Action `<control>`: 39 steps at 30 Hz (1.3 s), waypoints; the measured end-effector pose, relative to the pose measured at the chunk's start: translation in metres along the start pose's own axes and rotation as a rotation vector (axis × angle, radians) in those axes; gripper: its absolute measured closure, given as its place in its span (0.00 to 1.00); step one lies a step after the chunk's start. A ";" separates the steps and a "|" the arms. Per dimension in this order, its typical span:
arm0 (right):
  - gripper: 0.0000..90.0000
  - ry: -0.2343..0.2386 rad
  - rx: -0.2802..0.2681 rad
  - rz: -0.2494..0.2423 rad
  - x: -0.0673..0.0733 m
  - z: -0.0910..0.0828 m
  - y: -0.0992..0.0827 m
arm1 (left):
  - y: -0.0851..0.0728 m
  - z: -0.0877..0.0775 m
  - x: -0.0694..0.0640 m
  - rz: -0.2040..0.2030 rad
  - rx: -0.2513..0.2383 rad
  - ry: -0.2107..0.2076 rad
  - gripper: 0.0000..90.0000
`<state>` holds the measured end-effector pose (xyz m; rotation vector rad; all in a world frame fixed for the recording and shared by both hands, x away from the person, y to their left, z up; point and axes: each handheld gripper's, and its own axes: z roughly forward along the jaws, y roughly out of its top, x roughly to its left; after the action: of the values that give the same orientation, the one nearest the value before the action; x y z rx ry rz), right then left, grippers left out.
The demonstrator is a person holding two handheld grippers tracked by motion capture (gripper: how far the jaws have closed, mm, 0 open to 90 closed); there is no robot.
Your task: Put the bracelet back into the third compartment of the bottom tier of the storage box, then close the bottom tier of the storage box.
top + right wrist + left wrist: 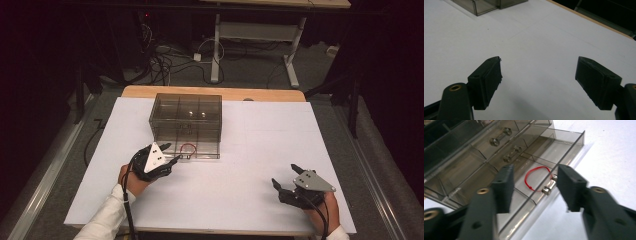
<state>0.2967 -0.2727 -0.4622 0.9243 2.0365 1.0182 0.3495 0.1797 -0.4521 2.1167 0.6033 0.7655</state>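
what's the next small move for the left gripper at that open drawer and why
Probably ease the left gripper forward and close its fingers on the drawer's metal knob. The lowest drawer of the clear drawer box stands pulled out with a red rubber band inside, and the knob sits between the open fingers, not yet pinched. The right gripper rests open on the table.
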 end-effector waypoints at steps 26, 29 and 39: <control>0.25 0.011 0.015 0.002 0.001 0.005 -0.001 | -0.021 0.006 -0.009 0.011 0.102 -0.056 0.97; 0.25 0.011 0.012 0.002 0.000 0.005 -0.001 | -0.021 0.009 -0.012 0.029 0.118 -0.058 0.97; 0.25 0.008 0.006 -0.004 0.000 0.003 0.000 | -0.022 0.013 -0.015 0.061 0.148 -0.058 0.97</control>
<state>0.2991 -0.2714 -0.4643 0.9204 2.0487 1.0157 0.3447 0.1764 -0.4814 2.2942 0.5826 0.7087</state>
